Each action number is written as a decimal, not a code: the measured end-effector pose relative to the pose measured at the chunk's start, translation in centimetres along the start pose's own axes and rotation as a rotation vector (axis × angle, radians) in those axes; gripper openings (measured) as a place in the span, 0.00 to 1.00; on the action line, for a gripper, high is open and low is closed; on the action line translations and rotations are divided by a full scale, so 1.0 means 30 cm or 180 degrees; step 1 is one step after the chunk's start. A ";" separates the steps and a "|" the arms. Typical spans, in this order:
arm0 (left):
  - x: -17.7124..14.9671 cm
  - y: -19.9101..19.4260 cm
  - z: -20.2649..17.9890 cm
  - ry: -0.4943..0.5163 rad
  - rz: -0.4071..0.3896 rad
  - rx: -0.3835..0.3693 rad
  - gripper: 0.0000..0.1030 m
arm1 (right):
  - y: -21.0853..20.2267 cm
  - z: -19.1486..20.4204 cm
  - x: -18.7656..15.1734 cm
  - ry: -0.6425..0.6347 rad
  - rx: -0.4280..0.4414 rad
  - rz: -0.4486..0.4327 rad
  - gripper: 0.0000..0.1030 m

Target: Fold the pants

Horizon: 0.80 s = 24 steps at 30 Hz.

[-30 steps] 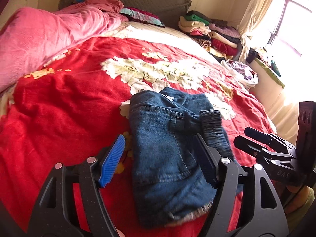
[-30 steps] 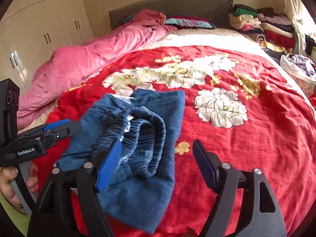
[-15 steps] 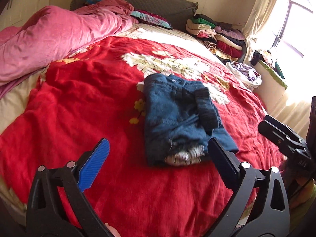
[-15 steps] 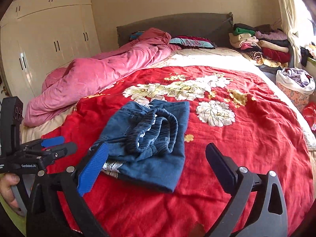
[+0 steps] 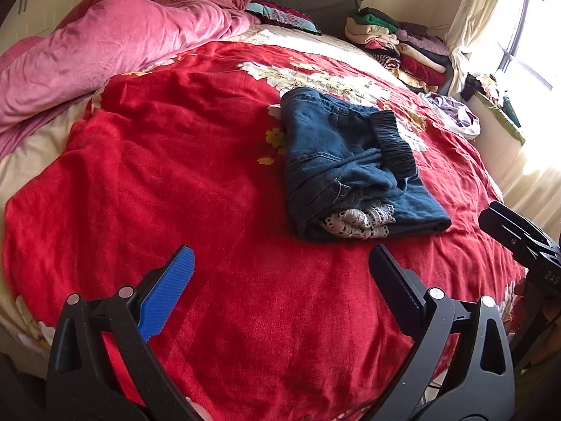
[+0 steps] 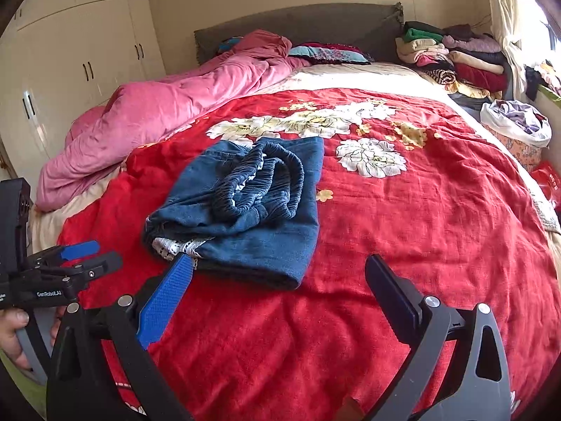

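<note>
The blue denim pants (image 5: 347, 165) lie folded into a compact bundle on the red flowered blanket (image 5: 196, 161), elastic waistband on top, white lace at the near end; they also show in the right wrist view (image 6: 245, 207). My left gripper (image 5: 280, 273) is open and empty, held back from the bundle, near the bed's front edge. My right gripper (image 6: 277, 277) is open and empty, just short of the bundle's near edge. Each gripper shows at the edge of the other's view: the right gripper (image 5: 526, 242) and the left gripper (image 6: 70, 266).
A crumpled pink duvet (image 5: 105, 45) lies along the bed's left side. Stacked folded clothes (image 6: 452, 56) sit at the far right by the headboard. A white bag of clothes (image 6: 515, 122) stands beside the bed on the right. Wardrobe doors (image 6: 70, 52) are on the left.
Both grippers have drawn back from the pants toward the foot of the bed, staying open. The folded bundle stays where it was.
</note>
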State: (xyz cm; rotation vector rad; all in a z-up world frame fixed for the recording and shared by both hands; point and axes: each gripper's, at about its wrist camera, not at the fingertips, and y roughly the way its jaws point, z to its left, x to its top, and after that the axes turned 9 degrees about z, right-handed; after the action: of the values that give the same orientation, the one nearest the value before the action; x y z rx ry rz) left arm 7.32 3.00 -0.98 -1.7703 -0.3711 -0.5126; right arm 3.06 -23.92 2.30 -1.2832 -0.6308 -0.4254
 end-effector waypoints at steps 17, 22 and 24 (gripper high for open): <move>-0.002 -0.012 -0.016 0.0043 -0.0014 0.0105 0.91 | 0.016 -0.002 -0.006 0.0030 0.0016 0.0054 0.95; -0.003 -0.014 -0.022 0.0050 -0.0007 0.0115 0.91 | 0.014 -0.004 -0.010 0.0041 0.0007 0.0050 0.95; -0.003 -0.014 -0.022 0.0052 -0.0012 0.0113 0.91 | 0.015 -0.008 -0.011 0.0045 0.0004 0.0058 0.95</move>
State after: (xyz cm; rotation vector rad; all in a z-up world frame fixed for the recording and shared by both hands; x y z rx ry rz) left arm 6.93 2.47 -0.54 -1.7304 -0.3701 -0.5199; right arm 3.13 -24.06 1.72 -1.2829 -0.6070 -0.4186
